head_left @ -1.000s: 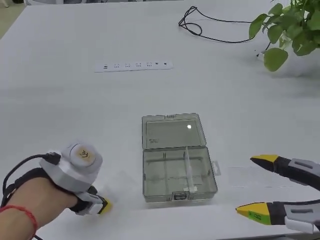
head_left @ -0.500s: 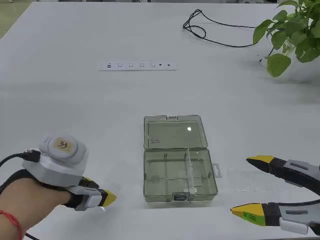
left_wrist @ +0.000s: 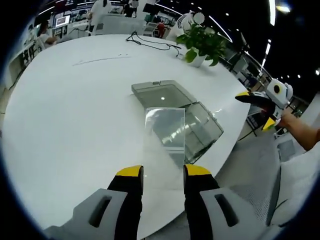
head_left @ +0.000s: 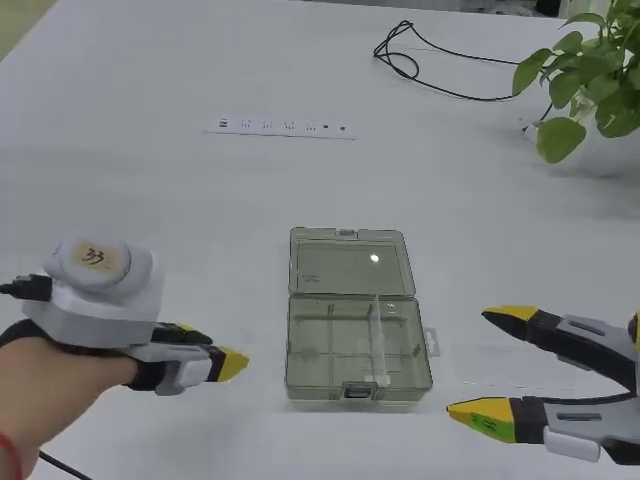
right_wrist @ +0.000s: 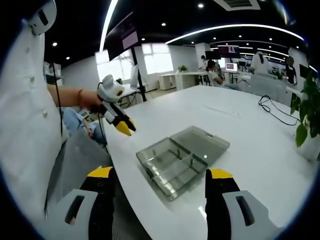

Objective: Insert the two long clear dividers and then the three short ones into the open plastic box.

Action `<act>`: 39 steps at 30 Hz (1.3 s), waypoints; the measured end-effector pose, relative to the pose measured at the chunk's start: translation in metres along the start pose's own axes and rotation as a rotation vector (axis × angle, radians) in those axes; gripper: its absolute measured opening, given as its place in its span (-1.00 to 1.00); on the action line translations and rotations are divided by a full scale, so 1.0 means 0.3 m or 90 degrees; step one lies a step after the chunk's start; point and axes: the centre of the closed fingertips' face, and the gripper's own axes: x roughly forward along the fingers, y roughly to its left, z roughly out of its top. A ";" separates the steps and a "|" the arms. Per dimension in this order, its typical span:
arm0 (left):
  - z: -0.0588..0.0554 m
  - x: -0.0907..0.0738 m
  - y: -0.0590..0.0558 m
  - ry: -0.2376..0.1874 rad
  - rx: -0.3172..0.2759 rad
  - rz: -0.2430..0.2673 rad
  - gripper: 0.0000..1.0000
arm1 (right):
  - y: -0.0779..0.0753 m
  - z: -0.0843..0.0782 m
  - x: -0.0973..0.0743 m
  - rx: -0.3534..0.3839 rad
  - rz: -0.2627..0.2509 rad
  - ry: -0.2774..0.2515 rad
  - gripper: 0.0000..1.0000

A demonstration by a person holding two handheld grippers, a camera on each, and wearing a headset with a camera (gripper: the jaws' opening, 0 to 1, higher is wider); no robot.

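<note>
My left gripper [left_wrist: 164,172] has its jaws drawn narrow on what looks like a clear divider [left_wrist: 165,127], the sheet rising between the yellow tips and pinched by its side edges. It hangs left of the open plastic box [head_left: 310,345], well apart from it. The box sits mid-table with its lid [head_left: 350,262] laid back flat, and a seated divider [head_left: 379,338] seems to stand in it, right of centre. My right gripper [head_left: 466,363] is spread wide with nothing in it, low over the table just right of the box, where faint clear pieces [head_left: 505,362] seem to lie — too glassy to count. The step in hand, as I judge it, is carrying the held divider over the box and seating it. I'd square the sheet to the wall slots before lowering, come straight down rather than at a slant, and release only once both ends sit in their grooves — the right gripper could steady the box if it slides.
</note>
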 end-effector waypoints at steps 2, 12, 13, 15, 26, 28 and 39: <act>0.021 -0.005 -0.025 -0.019 -0.007 -0.015 -0.40 | 0.006 0.015 0.007 0.006 0.001 -0.003 0.46; 0.079 -0.003 -0.106 -0.074 -0.028 -0.060 -0.40 | 0.037 0.111 0.048 0.033 0.003 -0.031 0.29; 0.082 -0.003 -0.109 -0.076 -0.029 -0.063 -0.40 | 0.043 0.127 0.053 0.041 0.004 -0.037 0.27; 0.103 -0.005 -0.132 -0.093 -0.033 -0.074 -0.40 | 0.051 0.156 0.063 0.051 0.003 -0.049 0.20; 0.203 -0.008 -0.244 -0.156 -0.017 -0.120 -0.40 | 0.068 0.242 0.140 0.139 -0.025 -0.073 -0.25; 0.213 -0.009 -0.256 -0.164 -0.015 -0.122 -0.40 | 0.071 0.250 0.158 0.164 -0.026 -0.081 -0.32; 0.221 0.002 -0.294 -0.179 0.007 -0.118 -0.40 | 0.092 0.232 0.250 0.216 -0.050 -0.054 -0.54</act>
